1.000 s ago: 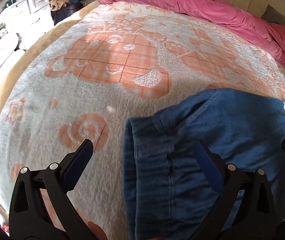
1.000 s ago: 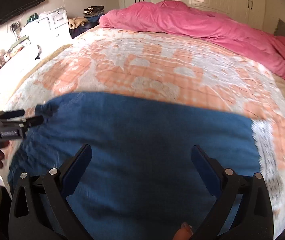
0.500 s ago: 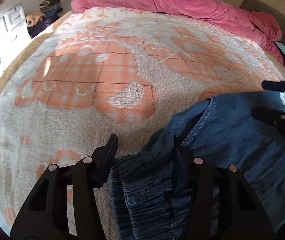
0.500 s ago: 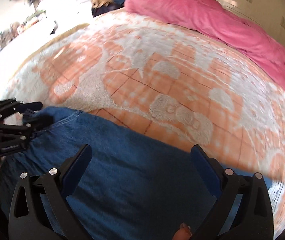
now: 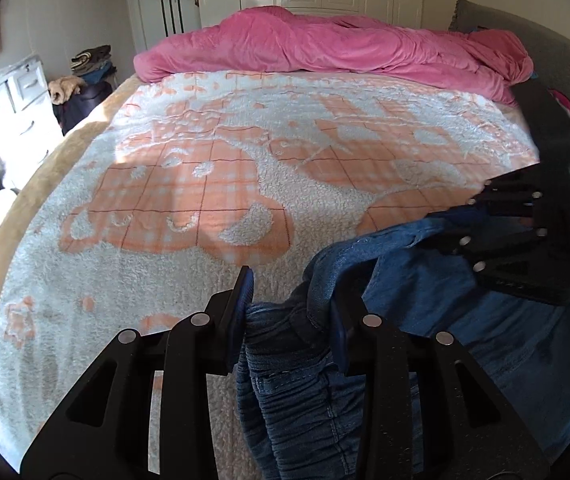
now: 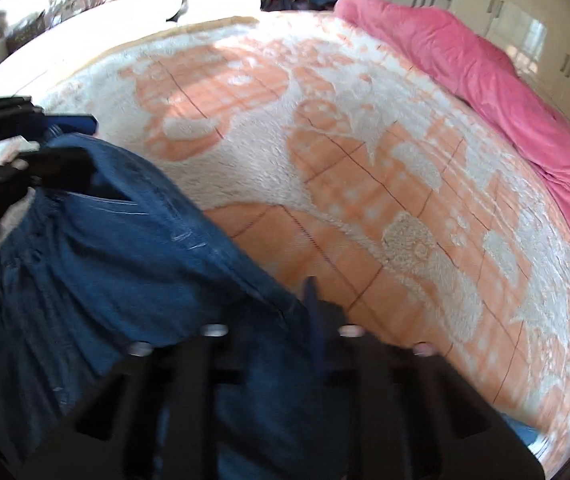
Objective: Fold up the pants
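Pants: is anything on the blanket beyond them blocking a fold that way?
Nothing visible. Both grippers, left gripper and right gripper, are closing on the pants; the blanket lies bare up to the pink duvet.

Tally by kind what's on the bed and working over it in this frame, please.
Jeans: 1
Orange-and-white blanket: 1
Pink duvet: 1
Grippers: 2, left gripper and right gripper, both closing on the jeans' denim
Total: 5

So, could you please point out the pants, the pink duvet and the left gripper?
pants (image 5: 293, 392), left wrist view, gathered waistband
pink duvet (image 5: 325, 46), left wrist view, middle of its top
left gripper (image 5: 291, 320), left wrist view, between fingertips
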### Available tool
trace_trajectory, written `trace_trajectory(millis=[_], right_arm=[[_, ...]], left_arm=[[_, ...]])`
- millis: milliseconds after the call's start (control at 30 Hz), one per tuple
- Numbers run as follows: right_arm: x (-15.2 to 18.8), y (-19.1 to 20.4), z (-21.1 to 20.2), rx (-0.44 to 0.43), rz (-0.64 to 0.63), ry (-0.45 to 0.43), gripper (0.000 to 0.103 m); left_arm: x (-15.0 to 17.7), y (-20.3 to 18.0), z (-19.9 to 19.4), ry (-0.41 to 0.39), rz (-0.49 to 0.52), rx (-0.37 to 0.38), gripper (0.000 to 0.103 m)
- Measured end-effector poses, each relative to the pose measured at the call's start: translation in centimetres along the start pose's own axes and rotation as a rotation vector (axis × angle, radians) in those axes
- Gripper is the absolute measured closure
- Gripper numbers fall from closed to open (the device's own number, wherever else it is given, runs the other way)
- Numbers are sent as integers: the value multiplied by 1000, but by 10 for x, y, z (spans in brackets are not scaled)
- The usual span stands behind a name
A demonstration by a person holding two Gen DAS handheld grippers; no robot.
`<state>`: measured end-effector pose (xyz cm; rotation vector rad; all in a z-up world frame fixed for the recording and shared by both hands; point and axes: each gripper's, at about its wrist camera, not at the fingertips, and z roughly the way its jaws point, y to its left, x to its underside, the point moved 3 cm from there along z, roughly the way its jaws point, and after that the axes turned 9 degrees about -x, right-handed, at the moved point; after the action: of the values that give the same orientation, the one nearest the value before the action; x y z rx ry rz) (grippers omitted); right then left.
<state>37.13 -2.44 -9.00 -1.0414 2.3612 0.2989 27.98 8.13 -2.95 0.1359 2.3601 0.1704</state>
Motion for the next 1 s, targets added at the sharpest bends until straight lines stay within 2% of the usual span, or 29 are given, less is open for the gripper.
trace_trajectory(millis=[100,233,433,567,700,833,1000], right_arm=[[6,7,-22,5,60,-77,94],[20,16,-68,-31,139,-189,94],[51,51,-122,-49,171,-274,94],[79,78,-145,-65,243,-338,94],[107,112,-152,-99,270,-356,94],[133,146,-148,-128,268,-320,94],[152,172,-135,-159,244,-251,94]], left_arm=[[3,0,-7,-18,6,-15,77],[7,-4,-31,-73,35,-12,77],[15,-11,-77,-138,37,34,76],[43,-15,-98,-132,42,51,75],[76,-14,-119,-131,24,51,74],[106,-9,-132,-106,-26,74,73],[127,-12,-139,-75,36,41,70]])
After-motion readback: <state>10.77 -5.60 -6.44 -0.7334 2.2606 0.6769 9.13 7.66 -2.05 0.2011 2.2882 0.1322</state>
